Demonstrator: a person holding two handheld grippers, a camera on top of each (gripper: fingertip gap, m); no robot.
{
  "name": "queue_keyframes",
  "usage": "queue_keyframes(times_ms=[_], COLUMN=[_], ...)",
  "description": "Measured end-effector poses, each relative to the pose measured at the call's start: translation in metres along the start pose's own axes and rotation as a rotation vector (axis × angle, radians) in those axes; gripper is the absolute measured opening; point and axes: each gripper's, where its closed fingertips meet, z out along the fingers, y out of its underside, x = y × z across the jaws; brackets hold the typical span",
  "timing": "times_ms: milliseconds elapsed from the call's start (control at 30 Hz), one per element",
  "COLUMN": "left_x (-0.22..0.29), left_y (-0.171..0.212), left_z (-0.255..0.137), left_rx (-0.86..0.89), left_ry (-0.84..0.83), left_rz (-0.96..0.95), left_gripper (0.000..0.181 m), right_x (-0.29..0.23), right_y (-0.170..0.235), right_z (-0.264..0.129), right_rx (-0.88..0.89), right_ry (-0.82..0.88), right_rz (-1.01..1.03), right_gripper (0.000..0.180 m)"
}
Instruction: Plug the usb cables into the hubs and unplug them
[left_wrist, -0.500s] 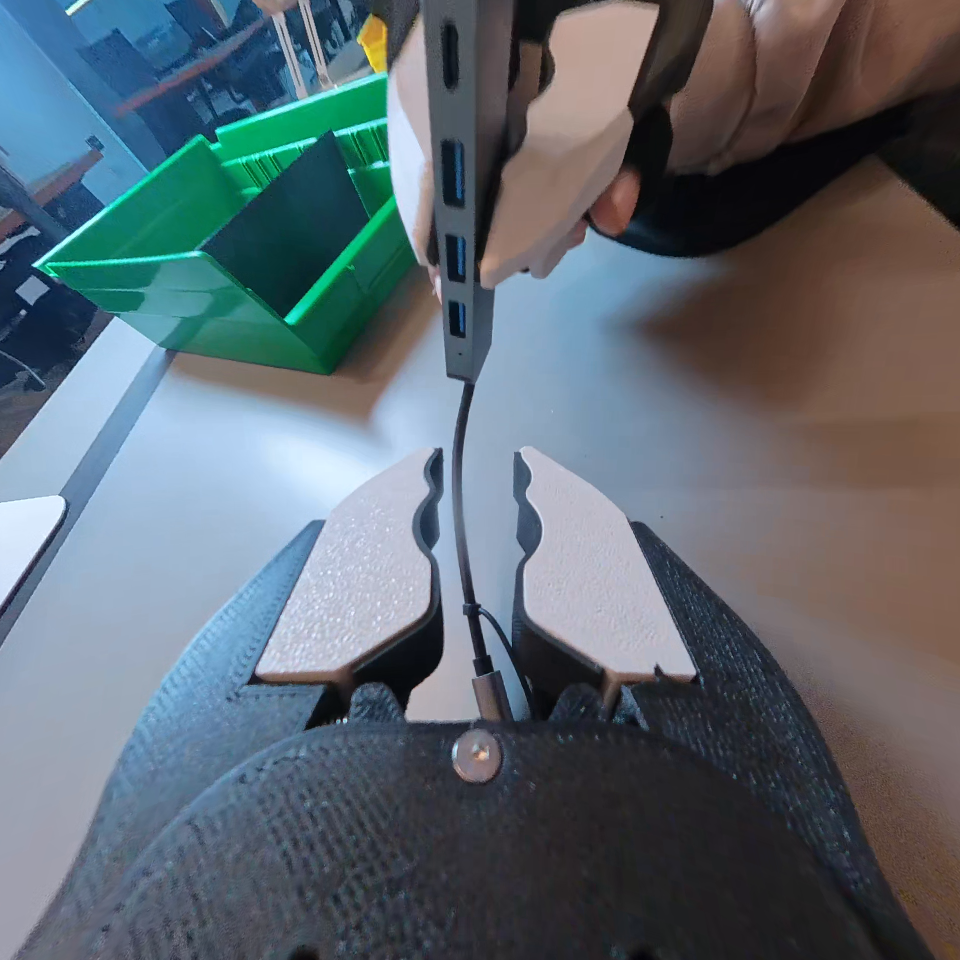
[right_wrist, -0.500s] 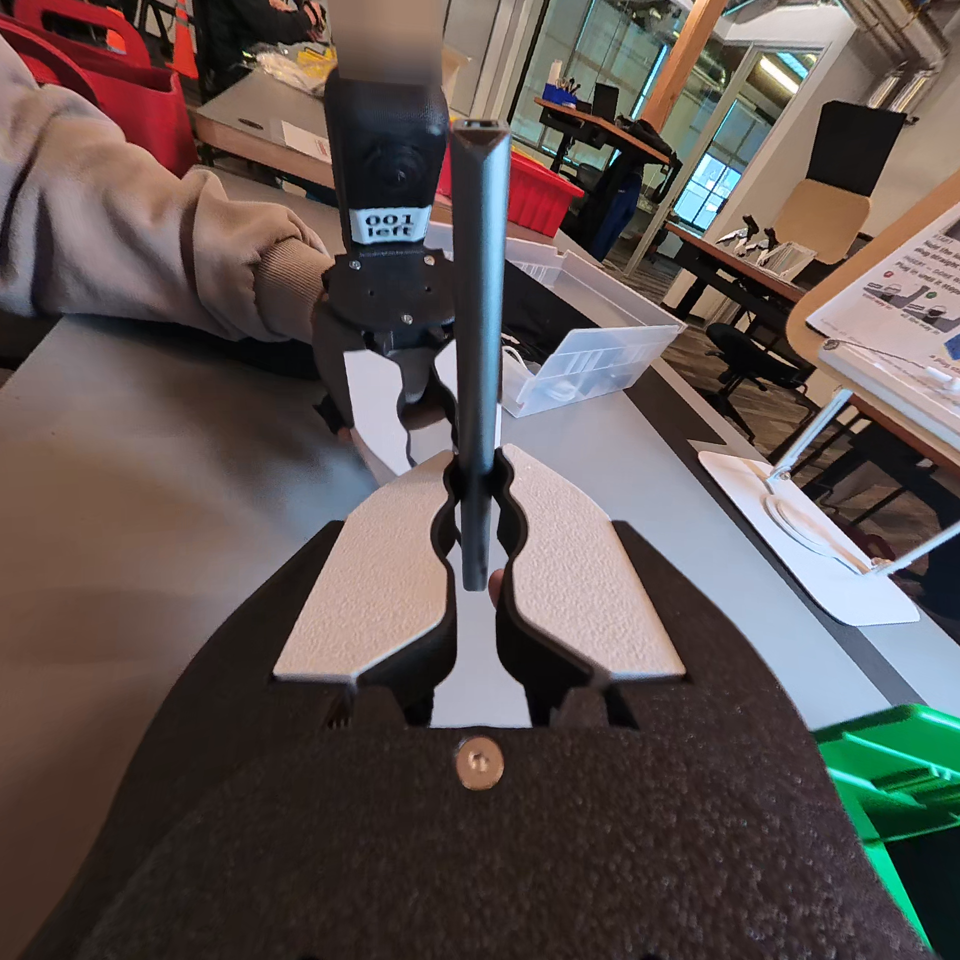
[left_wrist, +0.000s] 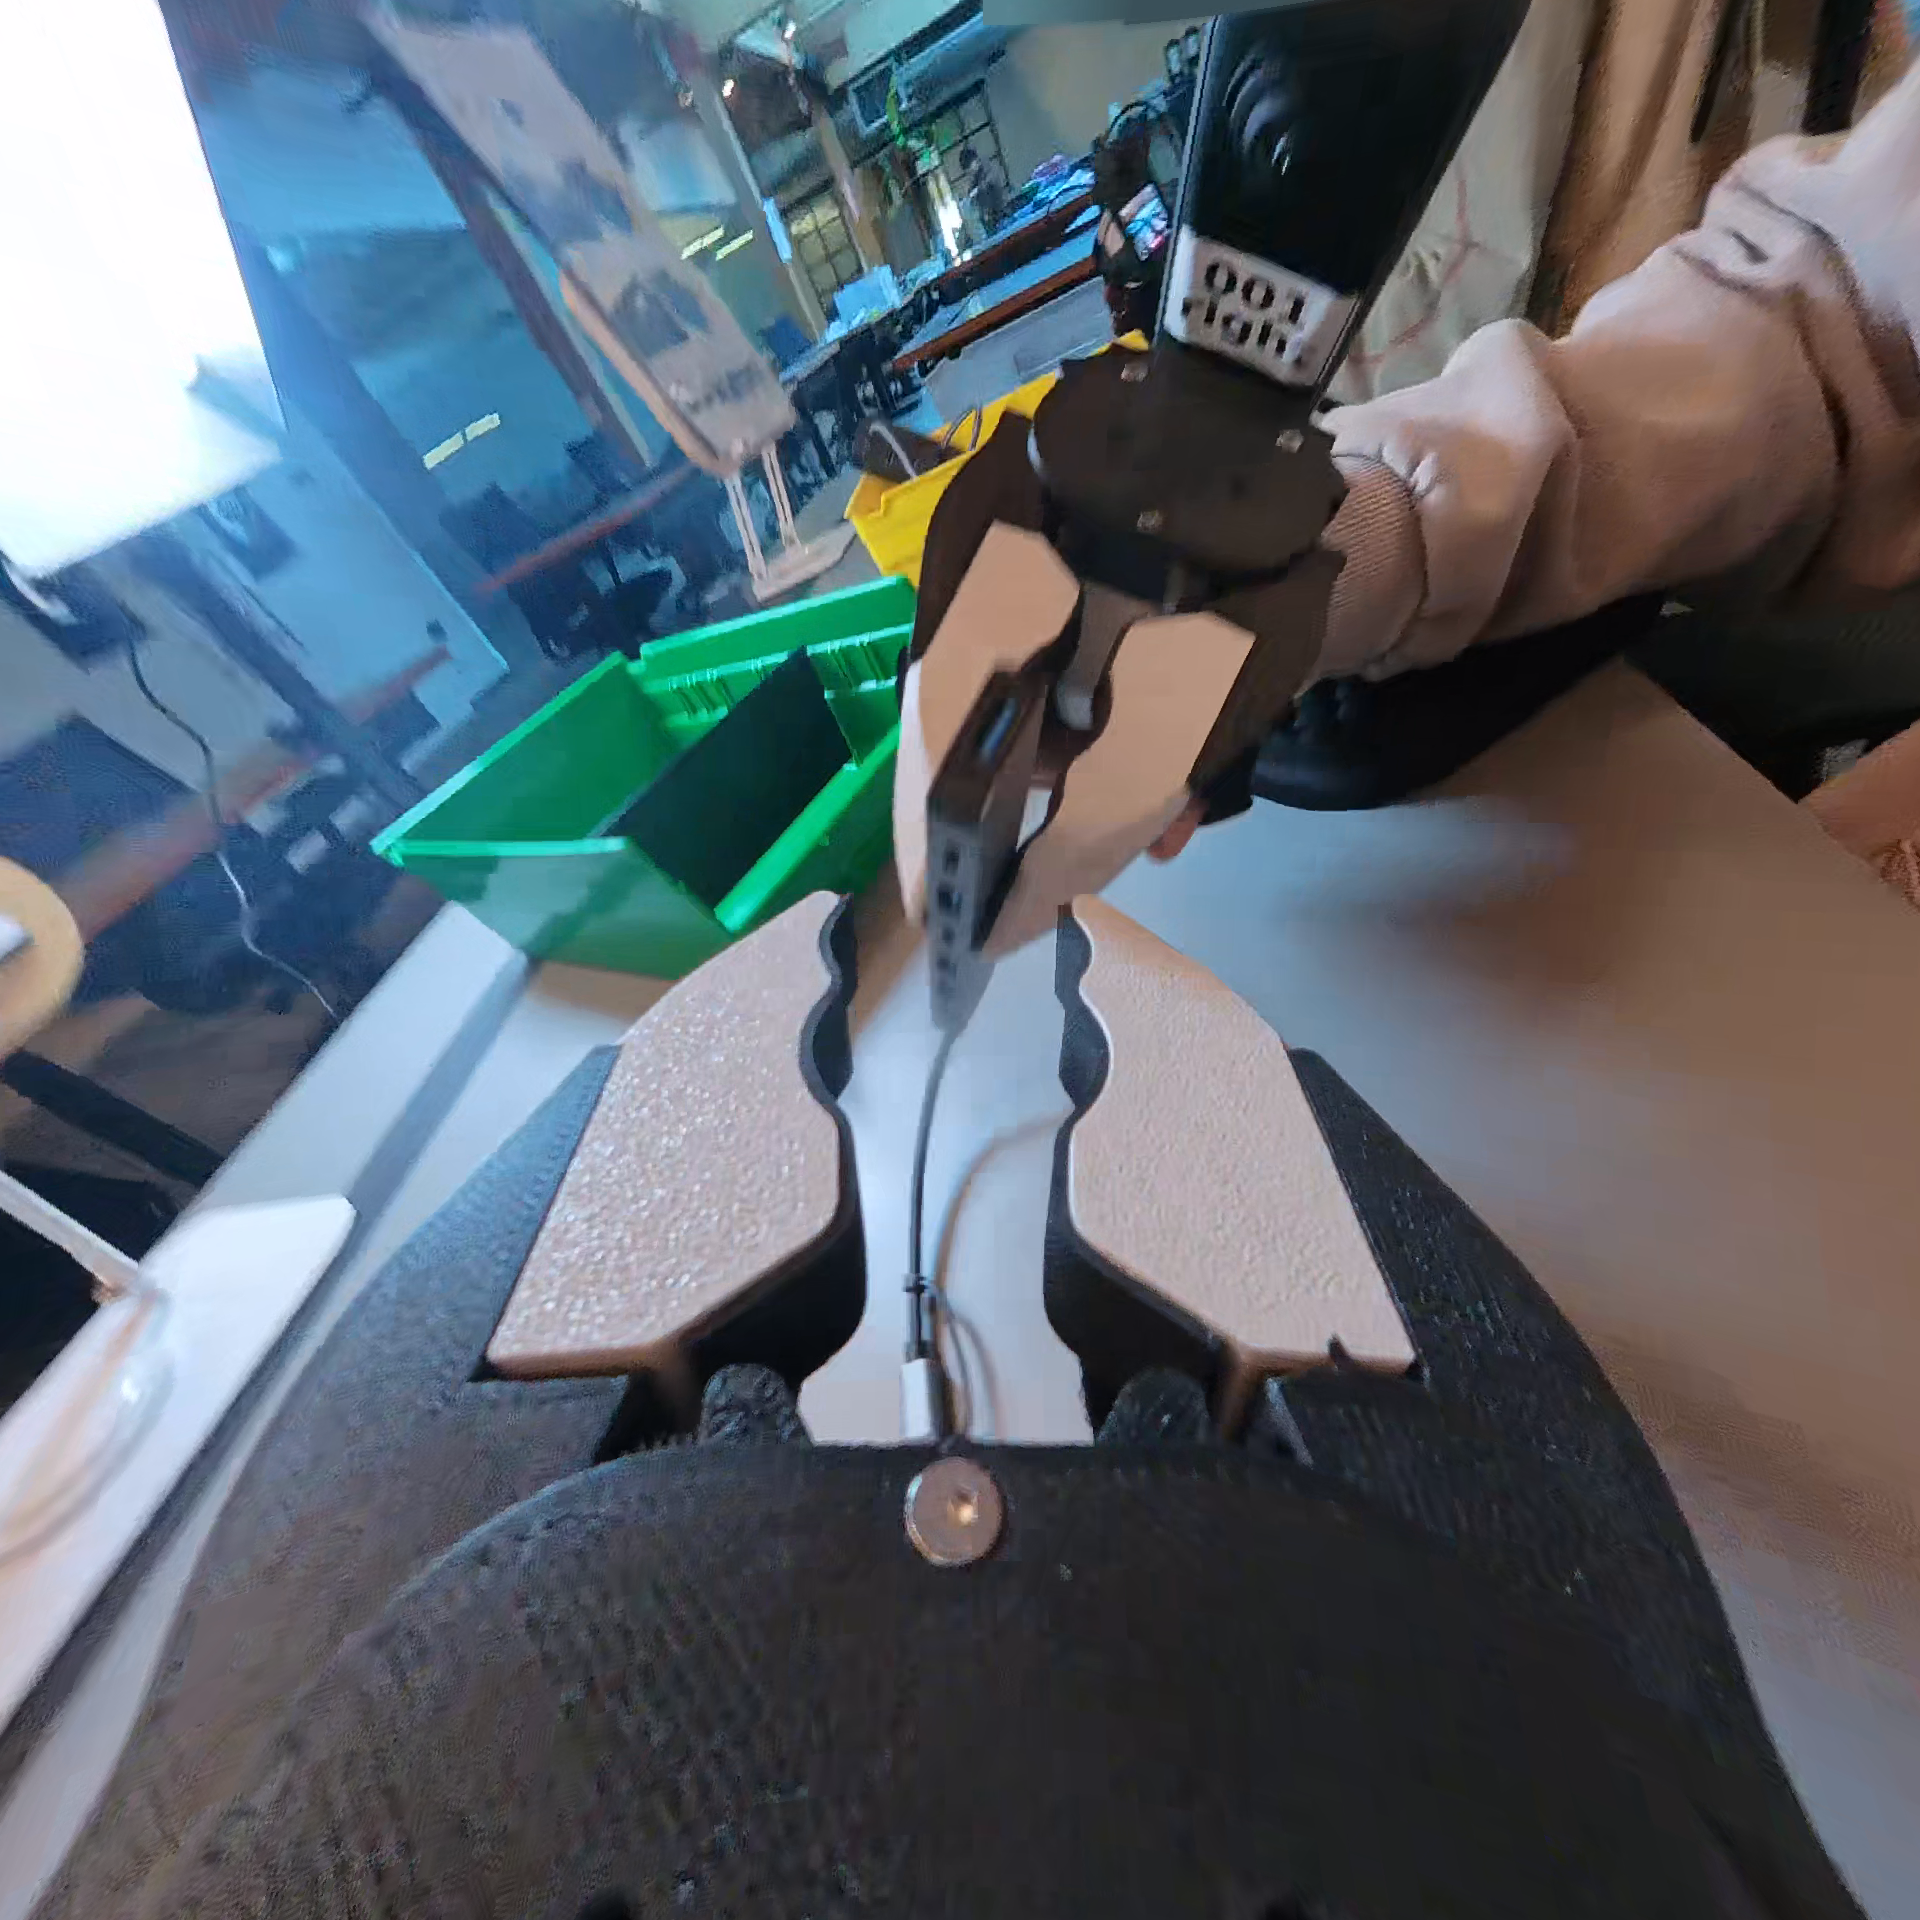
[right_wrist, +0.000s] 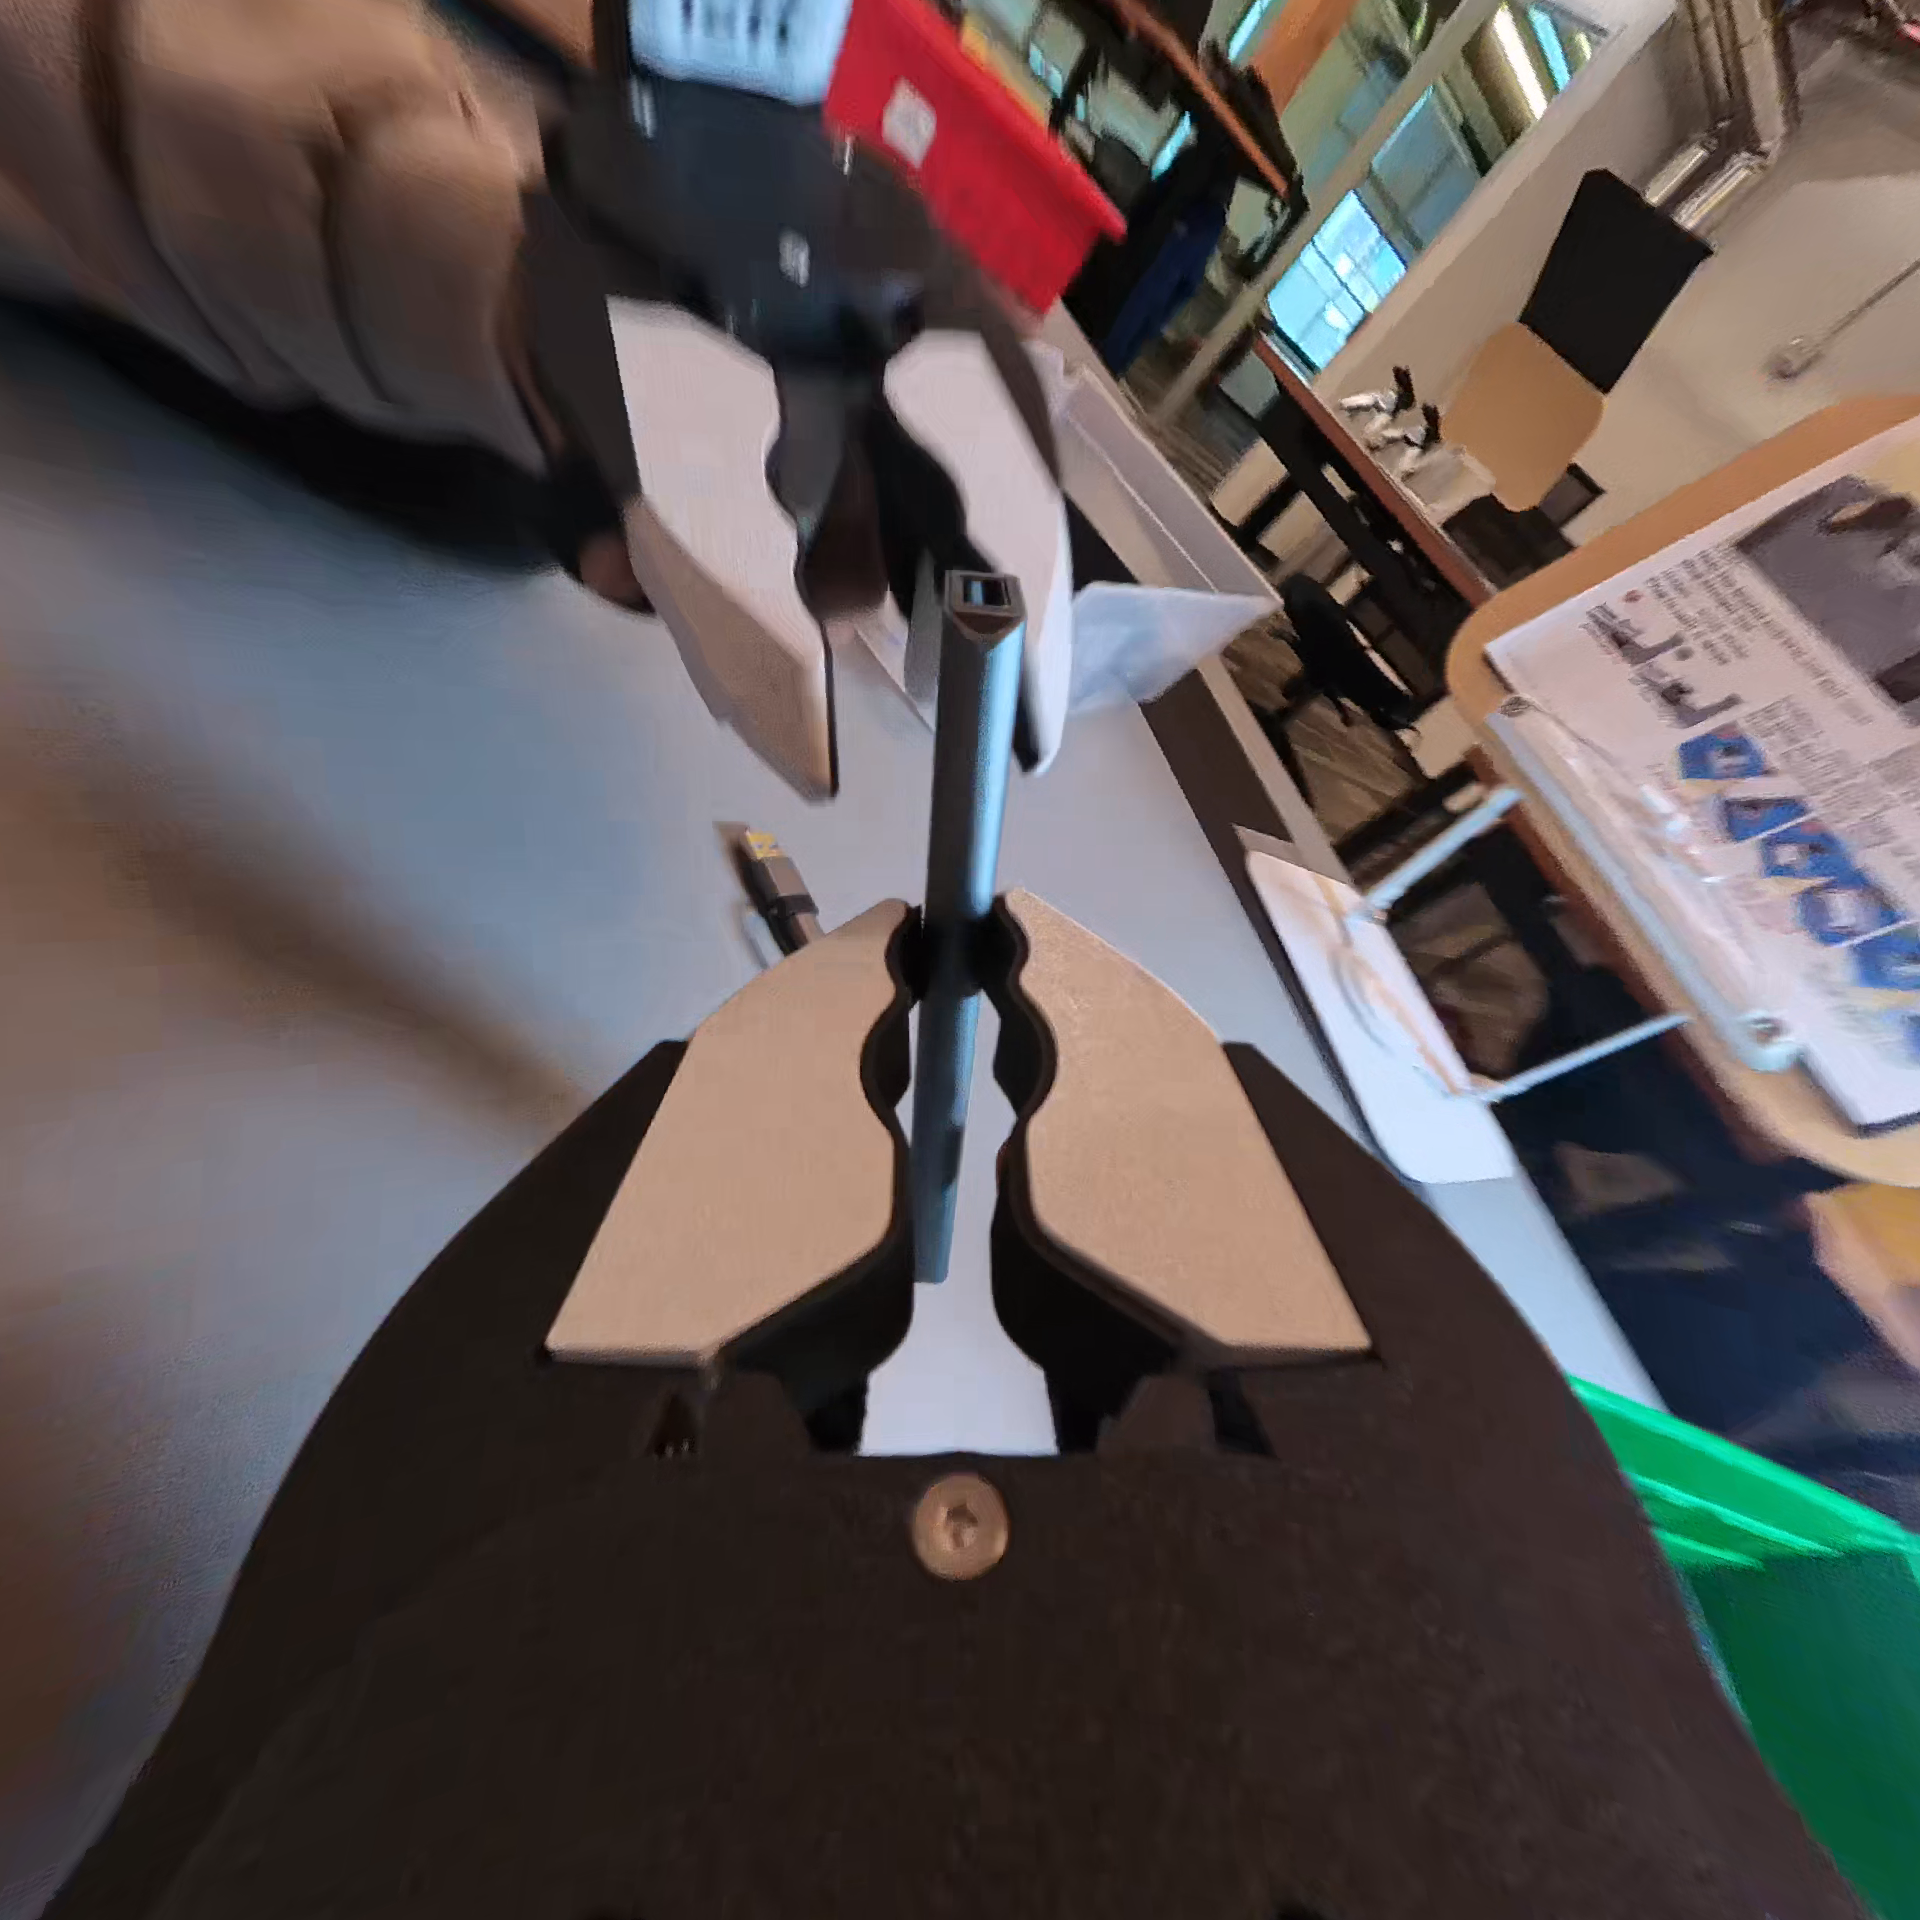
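Observation:
My right gripper (right_wrist: 956, 914) is shut on a slim grey USB hub (right_wrist: 961, 831) and holds it upright above the table. The hub also shows in the left wrist view (left_wrist: 961, 873), ports facing left, in the right gripper (left_wrist: 1023, 831). The hub's dark cable (left_wrist: 920, 1164) hangs down between my left gripper's fingers without touching them. My left gripper (left_wrist: 951, 935) is open and empty. In the right wrist view it (right_wrist: 914, 758) is blurred, with its fingers on either side of the hub's far end. A dark plug with a white cable (right_wrist: 774, 883) lies on the table.
A green bin (left_wrist: 644, 821) stands at the table's far left edge, with a yellow bin (left_wrist: 914, 488) behind it. A clear white tray (right_wrist: 1153, 623), a red bin (right_wrist: 966, 177) and a document stand (right_wrist: 1714, 790) on a white base (right_wrist: 1340, 987) show in the right wrist view.
My left gripper has opened wider and shifted relative to the hub, now blurred with motion. The right gripper still holds the hub, tilted a little, farther from the left camera.

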Motion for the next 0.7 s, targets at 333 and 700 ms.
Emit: queue_keyframes(times_ms=[333, 700], left_x=[0.024, 0.029], left_y=[-0.01, -0.047], left_z=[0.001, -0.022], left_rx=[-0.022, 0.292], left_ry=[0.04, 0.227], left_rz=[0.24, -0.106], left_gripper=[0.012, 0.012], right_x=[-0.017, -0.037], right_y=[0.002, -0.003], right_z=[0.007, 0.002], right_rx=[-0.096, 0.009], right_ry=[0.024, -0.131], right_rz=[-0.259, -0.141], right_gripper=[0.013, 0.021])
